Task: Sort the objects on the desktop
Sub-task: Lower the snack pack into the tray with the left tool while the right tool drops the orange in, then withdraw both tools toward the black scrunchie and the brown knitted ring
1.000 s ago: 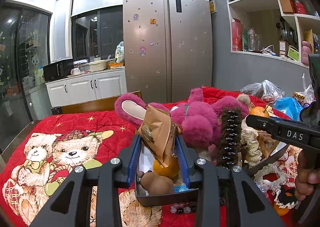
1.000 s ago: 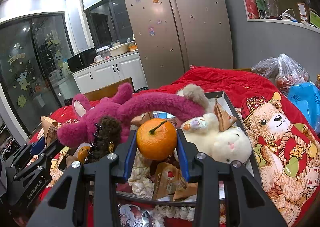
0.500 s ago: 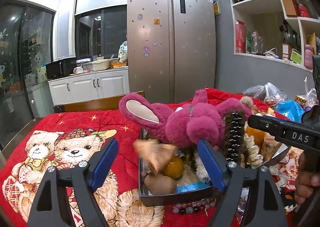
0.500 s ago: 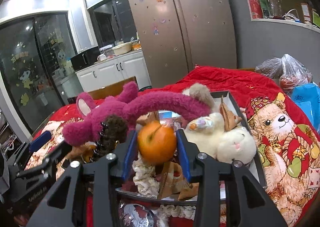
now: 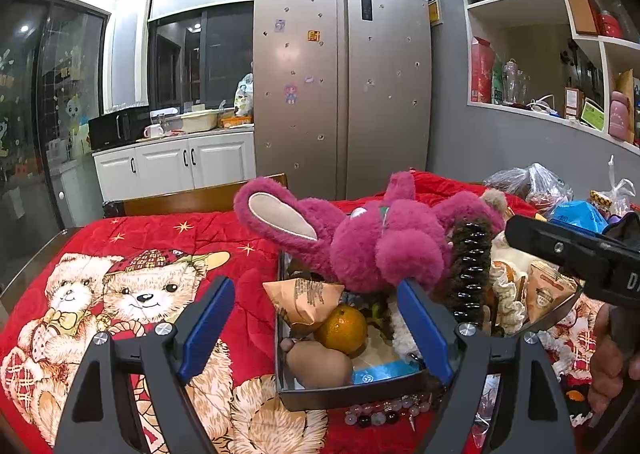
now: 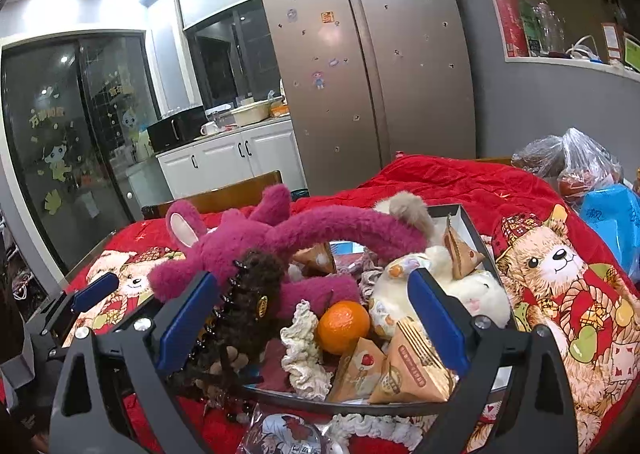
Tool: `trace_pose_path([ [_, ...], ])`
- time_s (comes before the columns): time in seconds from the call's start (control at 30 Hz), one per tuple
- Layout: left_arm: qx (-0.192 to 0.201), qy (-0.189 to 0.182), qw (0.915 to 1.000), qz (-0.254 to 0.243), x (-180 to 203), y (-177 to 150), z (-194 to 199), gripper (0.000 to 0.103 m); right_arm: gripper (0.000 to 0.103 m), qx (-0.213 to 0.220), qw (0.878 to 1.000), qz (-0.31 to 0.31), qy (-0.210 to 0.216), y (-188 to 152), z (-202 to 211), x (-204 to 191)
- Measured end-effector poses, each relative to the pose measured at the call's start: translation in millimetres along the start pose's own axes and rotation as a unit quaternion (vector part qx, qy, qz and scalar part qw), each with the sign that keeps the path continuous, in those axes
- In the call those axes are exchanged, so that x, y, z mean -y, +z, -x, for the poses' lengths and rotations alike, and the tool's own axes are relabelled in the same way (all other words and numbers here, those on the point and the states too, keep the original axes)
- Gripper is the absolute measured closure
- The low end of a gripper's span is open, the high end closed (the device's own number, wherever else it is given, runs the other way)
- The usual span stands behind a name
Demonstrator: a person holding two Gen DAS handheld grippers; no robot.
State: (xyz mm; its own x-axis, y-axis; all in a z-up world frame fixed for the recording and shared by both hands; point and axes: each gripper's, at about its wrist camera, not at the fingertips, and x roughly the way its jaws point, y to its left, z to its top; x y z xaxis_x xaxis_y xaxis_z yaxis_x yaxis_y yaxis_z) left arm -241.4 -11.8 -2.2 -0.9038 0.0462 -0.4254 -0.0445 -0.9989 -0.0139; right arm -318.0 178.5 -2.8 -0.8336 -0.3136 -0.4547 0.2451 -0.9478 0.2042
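A: Where is the left claw?
B: It stands wide open and holds nothing. The brown snack packet lies between its blue pads, on an orange in the dark tray, at lower centre of the frame.
A: And the right claw?
B: Also open wide and empty. A second orange rests in the tray between its pads, below the pink plush rabbit, beside the white plush.
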Motion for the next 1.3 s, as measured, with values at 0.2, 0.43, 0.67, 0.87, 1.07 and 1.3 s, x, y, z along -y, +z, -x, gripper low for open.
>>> trace_pose_path([
  [0.2,0.003,-0.006,0.9999,0.009,-4.7,-0.5,2.6,0.018,0.006,0.007,1.000,-0.009,0.014,5.5,11.2,-0.7],
  [0.43,0.036,-0.044,0.9979,0.032,1.1,14.1,30.3,0.018,0.006,0.023,0.999,-0.013,0.017,21.1,55.7,1.9],
  [0.67,0.047,-0.044,0.9976,0.024,33.3,20.1,63.7,0.018,0.006,0.038,0.999,-0.023,0.030,15.4,115.3,19.8],
  [0.87,-0.025,-0.101,0.9946,0.006,72.5,2.2,67.7,0.018,0.006,0.041,0.999,-0.014,0.012,-8.2,155.2,50.7],
  [1.07,-0.073,-0.127,0.9890,-0.020,101.1,-24.9,61.9,0.018,0.006,-0.032,0.999,0.006,-0.029,-43.4,164.6,83.3],
  [1.3,-0.105,-0.132,0.9837,-0.062,117.5,-38.8,47.0,0.018,0.015,-0.194,0.978,0.004,-0.073,-85.2,124.4,103.5],
])
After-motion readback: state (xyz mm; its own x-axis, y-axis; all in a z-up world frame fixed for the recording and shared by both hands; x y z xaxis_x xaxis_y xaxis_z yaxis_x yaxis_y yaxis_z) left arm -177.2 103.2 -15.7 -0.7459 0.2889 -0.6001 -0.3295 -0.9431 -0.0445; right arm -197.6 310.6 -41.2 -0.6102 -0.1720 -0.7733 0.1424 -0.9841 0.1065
